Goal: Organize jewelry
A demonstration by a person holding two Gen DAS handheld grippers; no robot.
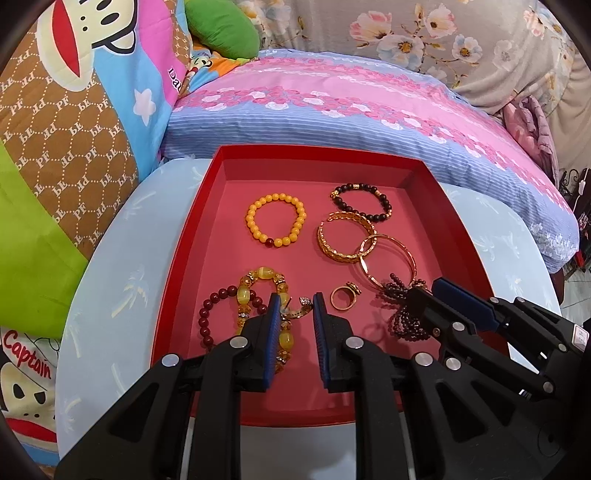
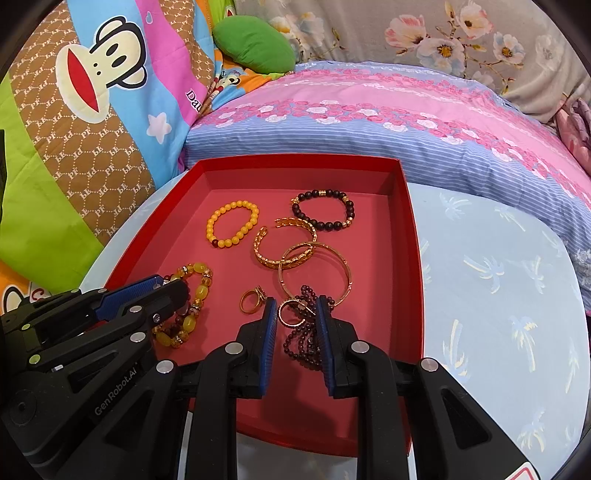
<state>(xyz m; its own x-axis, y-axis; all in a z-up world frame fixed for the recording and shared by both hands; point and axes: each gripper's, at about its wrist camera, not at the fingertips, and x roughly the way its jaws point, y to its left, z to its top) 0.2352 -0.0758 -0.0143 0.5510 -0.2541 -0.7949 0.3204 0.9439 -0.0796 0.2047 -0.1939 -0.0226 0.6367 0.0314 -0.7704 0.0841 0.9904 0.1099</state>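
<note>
A red tray (image 1: 184,254) (image 2: 413,258) holds the jewelry. My left gripper (image 1: 295,304) is open over the near left part, its tips on either side of a small sparkly ring (image 1: 301,308), beside a yellow stone bracelet (image 1: 264,286) and a dark red bead bracelet (image 1: 212,314). My right gripper (image 2: 295,308) is open around a thin gold ring (image 2: 290,312) and a tangled dark garnet bead strand (image 2: 303,339). A gold ring (image 1: 343,297) (image 2: 253,297) lies between the grippers. Further back lie a yellow bead bracelet (image 1: 275,219), a black bead bracelet (image 1: 362,201), a gold cuff (image 1: 345,236) and a gold bangle (image 1: 388,264).
The tray rests on a pale blue round cushion (image 2: 498,280). Behind it lie a pink and blue floral pillow (image 1: 351,107), a cartoon monkey blanket (image 1: 74,110) at the left and a green cushion (image 1: 221,29). The right gripper shows in the left wrist view (image 1: 424,291).
</note>
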